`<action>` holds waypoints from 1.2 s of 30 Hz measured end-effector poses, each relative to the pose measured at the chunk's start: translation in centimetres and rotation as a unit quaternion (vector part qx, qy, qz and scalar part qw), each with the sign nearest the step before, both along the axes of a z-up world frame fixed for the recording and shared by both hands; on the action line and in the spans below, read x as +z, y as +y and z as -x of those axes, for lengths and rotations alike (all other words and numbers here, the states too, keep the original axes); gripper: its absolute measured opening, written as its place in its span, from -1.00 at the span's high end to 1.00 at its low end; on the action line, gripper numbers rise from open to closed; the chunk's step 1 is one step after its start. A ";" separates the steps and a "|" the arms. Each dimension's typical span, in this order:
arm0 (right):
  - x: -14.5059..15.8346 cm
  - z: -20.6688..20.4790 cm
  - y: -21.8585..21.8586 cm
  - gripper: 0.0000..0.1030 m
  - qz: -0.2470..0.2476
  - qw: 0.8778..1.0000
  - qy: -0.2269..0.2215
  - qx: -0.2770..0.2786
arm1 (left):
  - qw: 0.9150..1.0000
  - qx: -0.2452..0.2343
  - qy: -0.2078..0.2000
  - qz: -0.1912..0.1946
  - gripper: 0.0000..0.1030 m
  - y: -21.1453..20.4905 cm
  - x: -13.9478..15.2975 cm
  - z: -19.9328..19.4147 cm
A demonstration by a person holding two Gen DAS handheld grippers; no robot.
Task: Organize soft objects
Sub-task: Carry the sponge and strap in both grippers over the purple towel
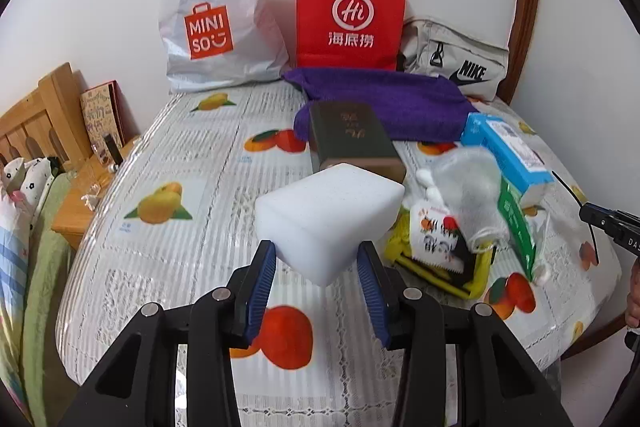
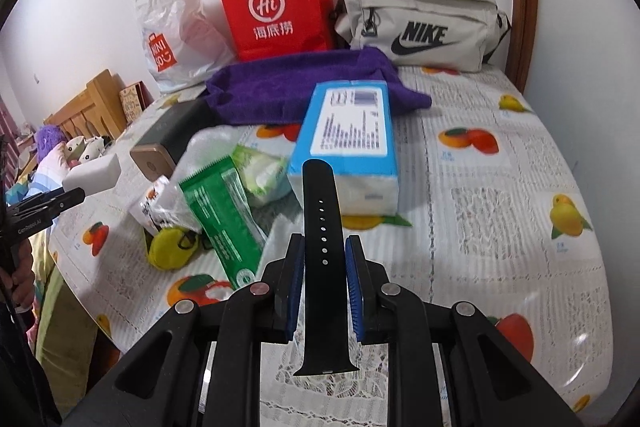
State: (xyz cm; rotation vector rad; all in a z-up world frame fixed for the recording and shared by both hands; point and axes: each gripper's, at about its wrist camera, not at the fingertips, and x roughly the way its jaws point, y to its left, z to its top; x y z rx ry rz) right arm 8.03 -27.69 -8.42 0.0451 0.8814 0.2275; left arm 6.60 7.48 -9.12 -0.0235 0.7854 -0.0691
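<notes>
The left gripper [image 1: 316, 267] has its blue-padded jaws closed partway onto the near end of a white sponge block [image 1: 332, 219], which it holds raised above the fruit-printed tablecloth [image 1: 192, 259]; the block hangs just in front of a dark green box [image 1: 352, 135] lying on the cloth. The right gripper [image 2: 324, 259] has its jaws pressed narrow against both edges of a black watch strap [image 2: 322, 247], which stands lengthwise between the pads with its punched holes facing up and its far tip pointing at a blue tissue pack [image 2: 350, 131]. Behind the tissue pack a purple towel [image 2: 296, 87] lies spread, and behind that a red paper bag [image 2: 276, 7], a white Miniso bag [image 2: 176, 31] and a grey Nike pouch [image 2: 420, 27] lean against the wall. Left of the tissue pack sit a green packet [image 2: 224, 211], a small yellow pouch [image 2: 170, 247] and a white snack wrapper [image 2: 154, 205], crowded together and touching
</notes>
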 end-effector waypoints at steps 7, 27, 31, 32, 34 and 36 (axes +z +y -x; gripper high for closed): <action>2.0 -1.8 0.6 0.61 -0.004 1.000 -0.015 0.007 | 1.000 0.010 -0.009 0.015 0.22 -0.2 1.9 -1.6; 5.4 -11.1 2.1 0.61 -0.019 0.999 -0.037 0.024 | 1.000 0.003 -0.006 0.014 0.22 -2.8 5.0 -10.4; 5.3 -13.5 2.2 0.61 -0.021 0.999 -0.034 0.024 | 1.000 -0.001 -0.002 0.013 0.22 -3.4 5.0 -12.4; 5.2 -14.1 2.2 0.61 -0.021 0.999 -0.033 0.024 | 1.000 -0.001 -0.001 0.013 0.22 -3.5 5.0 -12.8; 5.0 -15.3 2.2 0.61 -0.022 0.999 -0.031 0.024 | 1.000 0.000 0.002 0.012 0.22 -3.6 4.9 -14.0; 4.7 -16.4 2.2 0.61 -0.020 0.999 -0.030 0.024 | 1.000 0.001 0.004 0.012 0.22 -3.7 4.7 -15.1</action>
